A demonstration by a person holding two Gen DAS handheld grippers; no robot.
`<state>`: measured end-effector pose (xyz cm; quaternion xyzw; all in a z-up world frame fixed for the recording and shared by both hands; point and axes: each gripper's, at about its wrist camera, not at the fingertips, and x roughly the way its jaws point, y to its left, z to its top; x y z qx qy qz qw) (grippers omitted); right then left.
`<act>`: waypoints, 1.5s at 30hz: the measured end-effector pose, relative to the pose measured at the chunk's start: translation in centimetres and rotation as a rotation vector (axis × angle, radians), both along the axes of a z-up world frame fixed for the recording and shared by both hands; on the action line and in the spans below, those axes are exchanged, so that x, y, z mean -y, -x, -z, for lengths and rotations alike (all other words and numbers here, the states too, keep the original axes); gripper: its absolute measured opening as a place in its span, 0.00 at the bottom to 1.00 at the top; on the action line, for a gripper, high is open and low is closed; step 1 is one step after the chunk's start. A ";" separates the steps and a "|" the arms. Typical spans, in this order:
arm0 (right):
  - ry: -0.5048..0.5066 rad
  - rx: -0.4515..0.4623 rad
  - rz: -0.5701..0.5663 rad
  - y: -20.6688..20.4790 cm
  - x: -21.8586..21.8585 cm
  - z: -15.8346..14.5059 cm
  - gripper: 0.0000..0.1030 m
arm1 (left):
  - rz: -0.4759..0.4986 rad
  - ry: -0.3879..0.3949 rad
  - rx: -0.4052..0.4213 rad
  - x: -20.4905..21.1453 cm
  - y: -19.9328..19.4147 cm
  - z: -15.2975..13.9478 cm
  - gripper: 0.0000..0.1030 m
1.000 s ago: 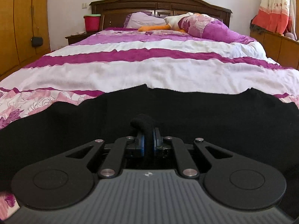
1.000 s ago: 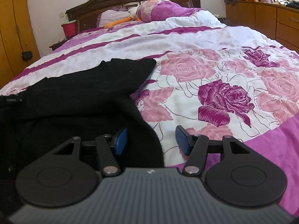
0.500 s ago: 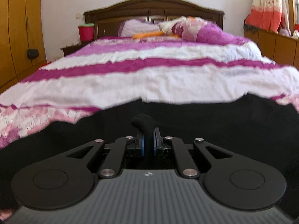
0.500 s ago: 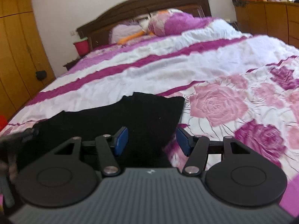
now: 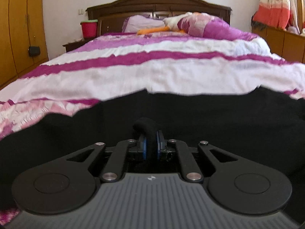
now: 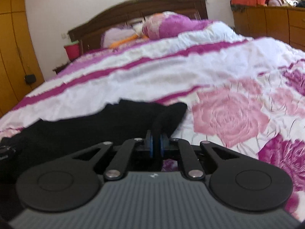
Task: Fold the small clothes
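Note:
A black garment lies spread over the near part of the bed's purple-and-white cover. In the left wrist view my left gripper pinches a raised fold of the black cloth between its blue pads; its jaws are opening slightly with the cloth still between them. In the right wrist view my right gripper sits at the garment's right edge. Its jaws are closing, and the blue pads squeeze a thin ridge of black cloth. The part of the garment under both grippers is hidden.
A dark wooden headboard and pillows are at the far end. A red bucket stands on a nightstand at far left, beside a yellow wardrobe. Wooden cabinets line the right wall. A rose-patterned cover lies right of the garment.
My right gripper slid left over the garment's right edge and its jaws closed from wide apart onto a fold. My left gripper kept its pinch and sank a little.

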<state>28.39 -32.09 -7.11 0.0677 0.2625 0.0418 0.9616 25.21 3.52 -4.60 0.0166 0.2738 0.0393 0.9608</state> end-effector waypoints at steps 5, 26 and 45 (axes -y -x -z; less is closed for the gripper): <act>-0.007 -0.037 0.017 -0.8 0.3 1.4 0.09 | -0.015 0.011 -0.016 -0.5 -1.0 0.6 0.18; -0.182 -0.057 -0.007 5.6 1.4 -2.8 0.39 | -0.137 0.126 -0.077 -6.8 7.2 -5.8 0.48; -0.175 -0.071 -0.121 12.8 -2.5 -5.6 0.48 | -0.356 0.134 -0.132 -13.9 17.6 -6.7 0.49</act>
